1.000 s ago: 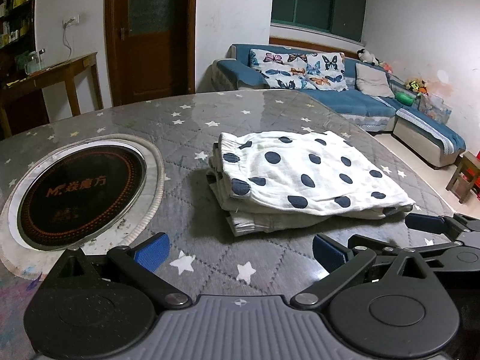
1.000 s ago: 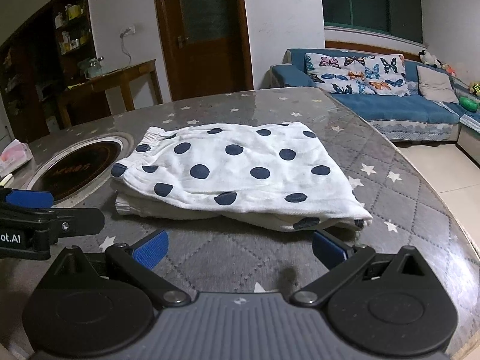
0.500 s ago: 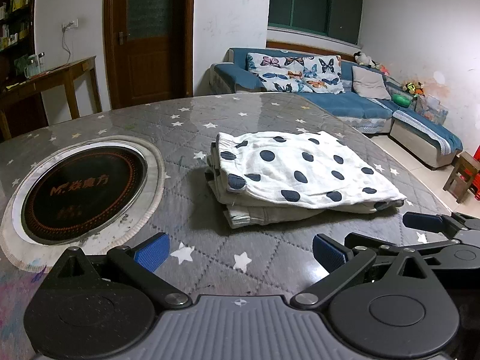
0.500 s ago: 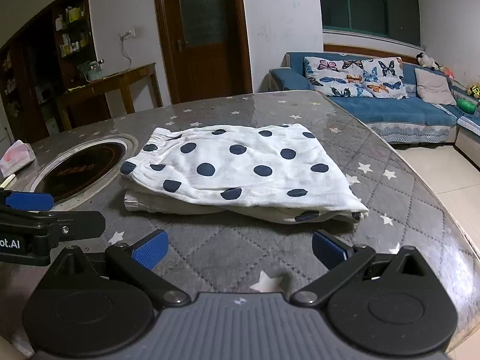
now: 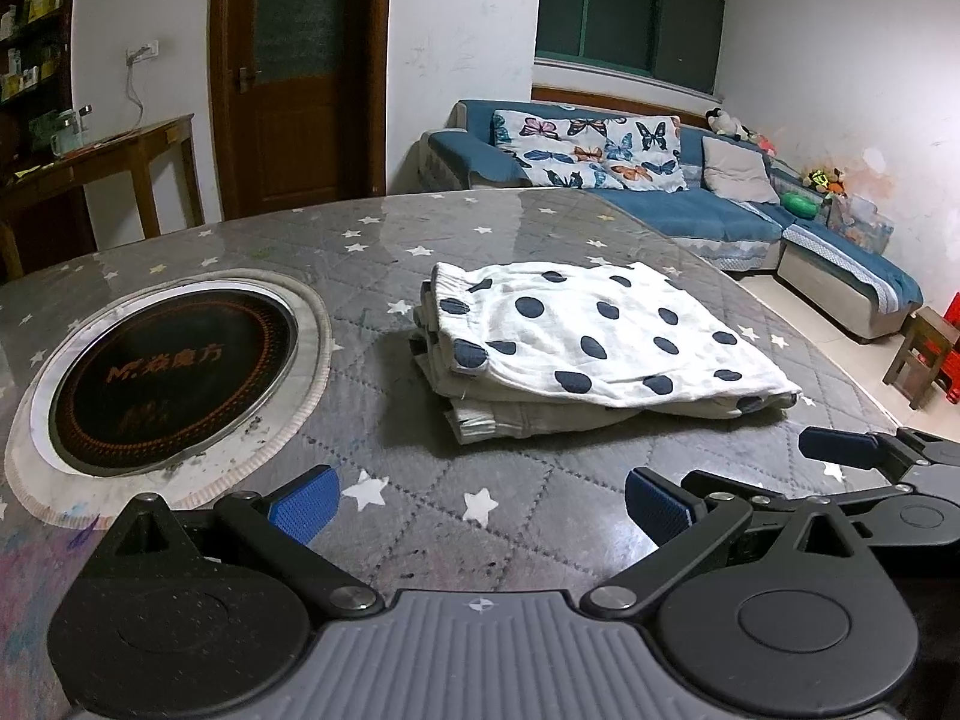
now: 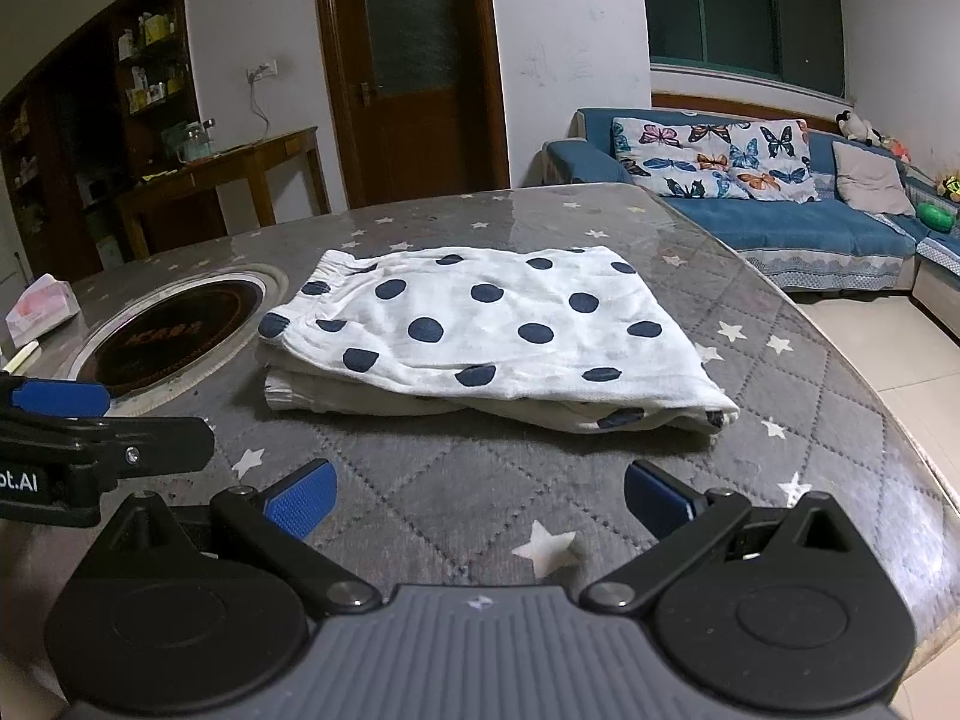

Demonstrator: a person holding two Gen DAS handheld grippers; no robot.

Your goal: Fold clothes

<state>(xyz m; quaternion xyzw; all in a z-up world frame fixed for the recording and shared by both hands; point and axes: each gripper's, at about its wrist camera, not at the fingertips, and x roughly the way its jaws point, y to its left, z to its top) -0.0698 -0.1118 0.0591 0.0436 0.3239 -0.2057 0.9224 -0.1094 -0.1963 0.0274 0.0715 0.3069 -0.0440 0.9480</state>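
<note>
A folded white garment with dark blue dots (image 5: 588,336) (image 6: 486,330) lies on top of a folded beige garment (image 5: 516,417) in a small stack on the grey star-patterned table (image 5: 432,492). My left gripper (image 5: 480,501) hangs open above the table in front of the stack, nothing between its blue pads. My right gripper (image 6: 480,501) is likewise open and apart from the stack, holding nothing. The right gripper's finger (image 5: 840,447) shows at the right edge of the left wrist view; the left gripper's finger (image 6: 60,399) shows at the left edge of the right wrist view.
A round black cooktop (image 5: 174,372) is set into the table left of the stack. A tissue pack (image 6: 42,309) lies at the far left. The table edge (image 6: 924,450) curves off to the right. A blue sofa (image 5: 690,210), wooden side table (image 5: 102,156) and door stand beyond.
Both grippers have drawn back and up from the stack, which looks smaller and farther in both views. The stack itself has not moved, and both grippers stay open.
</note>
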